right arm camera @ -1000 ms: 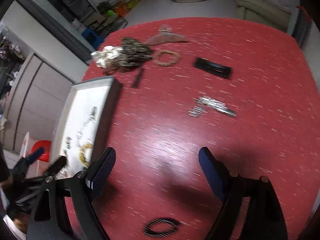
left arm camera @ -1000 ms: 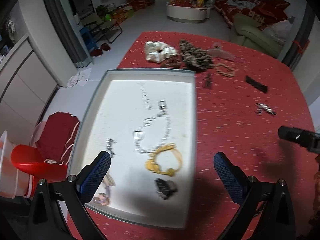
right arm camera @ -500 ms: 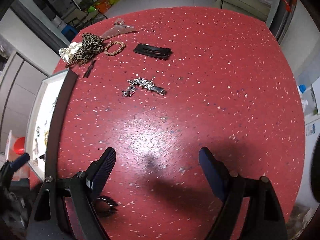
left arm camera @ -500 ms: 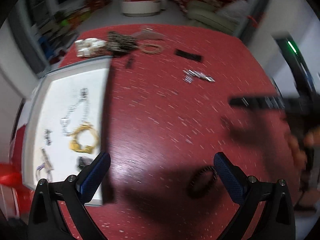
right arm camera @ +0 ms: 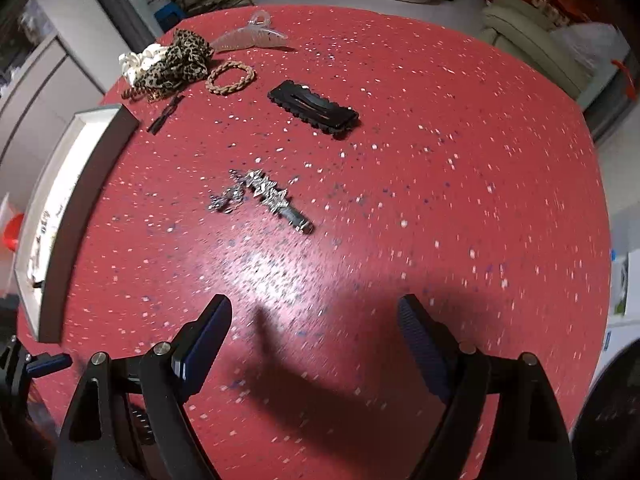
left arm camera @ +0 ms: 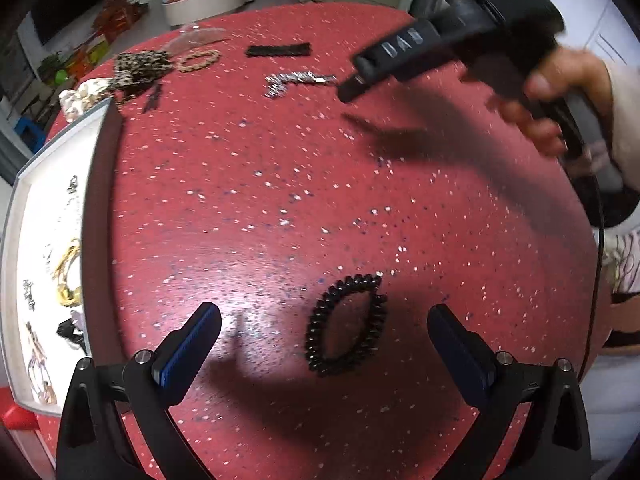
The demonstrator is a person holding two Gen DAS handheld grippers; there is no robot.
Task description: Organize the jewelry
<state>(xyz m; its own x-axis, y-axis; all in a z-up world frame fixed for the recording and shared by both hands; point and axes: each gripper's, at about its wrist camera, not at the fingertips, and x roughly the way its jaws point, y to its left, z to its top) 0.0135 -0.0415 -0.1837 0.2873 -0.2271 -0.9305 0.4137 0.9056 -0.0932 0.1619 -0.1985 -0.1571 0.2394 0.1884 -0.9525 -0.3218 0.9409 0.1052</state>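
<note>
On my round red speckled table (left arm camera: pixel 280 184) I count the following. Black spiral hair tie (left arm camera: pixel 347 325), coiled plastic, pulled to an oval, lying flat between the spread blue ribbed pads of my left gripper (left arm camera: pixel 324 340), touched by neither; jaws wide apart, nothing held. My right gripper (right arm camera: pixel 316 332), jaws likewise wide and empty, hangs over bare tabletop. Silver rhinestone clip (right arm camera: pixel 260 196), faceted and glittering, ahead of it at mid-table. Black scalloped snap clip (right arm camera: pixel 313 109), glossy, oblong, further back. Braided tan hair band (right arm camera: pixel 231 77), a rope-textured ring. Leopard-print fabric scrunchie (right arm camera: pixel 178 65) touching a cream ruffled scrunchie (right arm camera: pixel 138 63). Translucent claw clip (right arm camera: pixel 252 38), curved, at the far edge. Small dark pin (right arm camera: pixel 165 115) near the tray corner. White-lined tray (left arm camera: pixel 24 184) with grey rim at the left edge of the table. Only the left view shows the tray's contents, including a yellow band (left arm camera: pixel 68 276) and thin chains, also a hand (left arm camera: pixel 556 96) around the right tool's handle. Only the right view resolves the snap clip's scalloped edge.
</note>
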